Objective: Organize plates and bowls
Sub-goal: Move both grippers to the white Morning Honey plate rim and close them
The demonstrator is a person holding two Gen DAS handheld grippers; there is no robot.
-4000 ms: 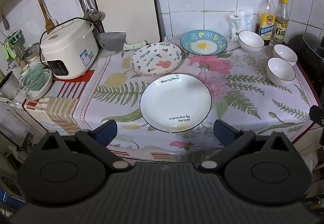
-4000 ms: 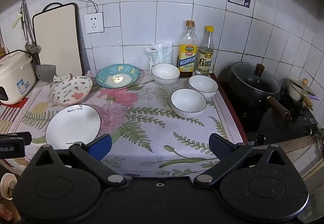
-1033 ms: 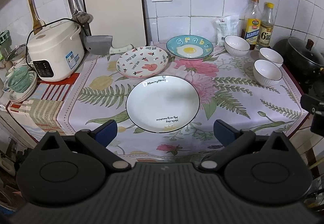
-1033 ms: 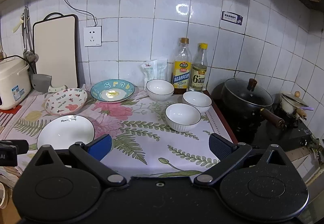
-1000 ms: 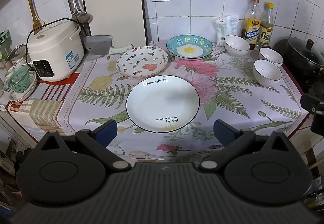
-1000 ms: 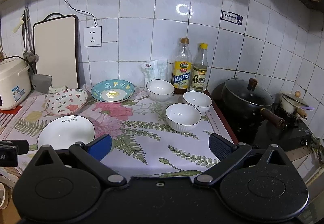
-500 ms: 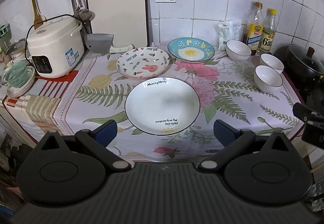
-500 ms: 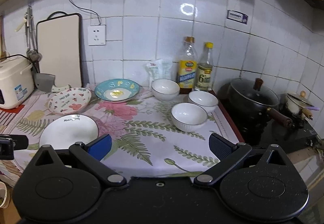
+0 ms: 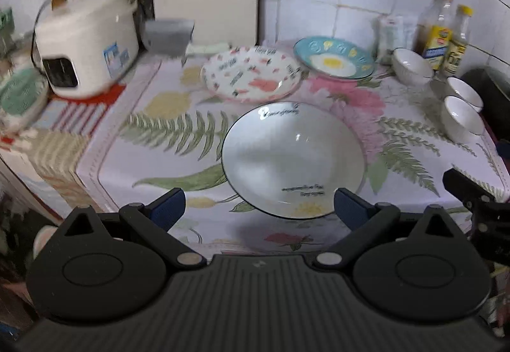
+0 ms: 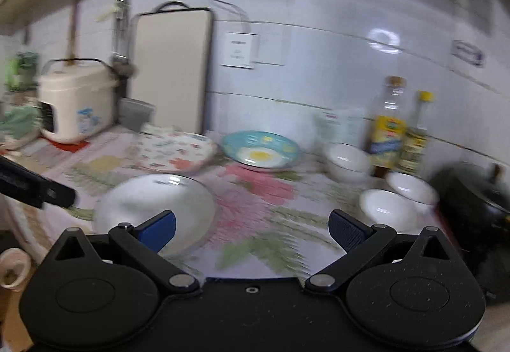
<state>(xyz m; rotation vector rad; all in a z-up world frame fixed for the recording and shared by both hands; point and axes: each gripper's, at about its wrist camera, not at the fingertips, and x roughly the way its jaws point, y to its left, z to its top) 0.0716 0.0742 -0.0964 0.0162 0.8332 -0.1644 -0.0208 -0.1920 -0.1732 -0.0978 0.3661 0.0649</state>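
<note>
- The left gripper (image 9: 256, 204) is spread wide and holds nothing; it hangs over the bench (image 9: 165, 135) edge with the white plate (image 9: 293, 159) just ahead at 12 o'clock.
- The right gripper (image 10: 251, 226) is likewise released and empty, with the same white plate at its 10 o'clock in its own view.
- From the white plate, the patterned plate (image 9: 250, 75) lies at 11 o'clock and the egg plate (image 9: 334, 57) at 1 o'clock; the 3 white bowls (image 9: 463, 122) sit apart at 3 o'clock, near the bottles (image 9: 435, 30).
- Both views are blurred, so I judge a hasty reach could strike the plate rim instead of straddling it.
- The plate lies flat on cloth: a finger must slip under the rim, and dragging could bunch the cloth and shift the other dishes.
- The plate sits near the front edge; a push toward 6 o'clock could tip it off.
- Glazed rims are slick; a shallow pinch may slip.
</note>
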